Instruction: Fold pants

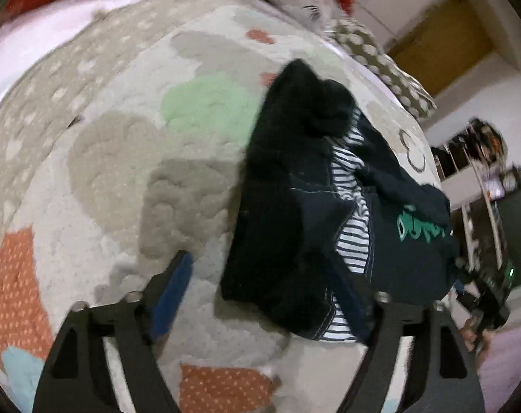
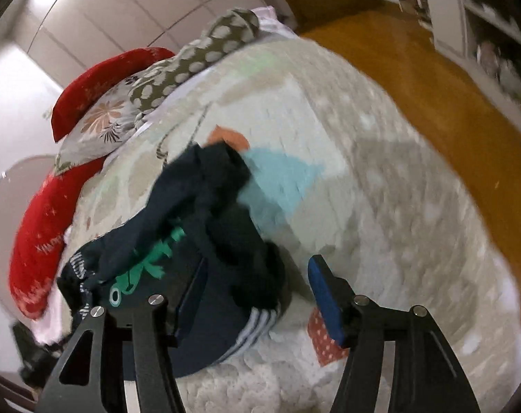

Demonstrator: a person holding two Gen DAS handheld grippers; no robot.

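The dark navy pants (image 1: 288, 186) lie crumpled on the quilted bedspread (image 1: 122, 172), showing a striped lining and a green print. My left gripper (image 1: 260, 278) hovers open just above their near left edge. Its left finger (image 1: 172, 292) is over bare quilt and its right finger (image 1: 346, 292) over the fabric. In the right wrist view the pants (image 2: 205, 227) sit low and left, with white stripes at the near hem. My right gripper (image 2: 257, 289) is open around that near corner, pads not pressing. The right gripper (image 1: 491, 296), in a hand, also shows in the left wrist view.
Red pillows (image 2: 43, 234) and a polka-dot cushion (image 2: 191, 58) lie at the bed's far end. A white cloth (image 1: 36, 44) lies on the far left. Beyond the bed's right edge is a wooden floor (image 2: 432, 79) and white shelving (image 2: 467, 7).
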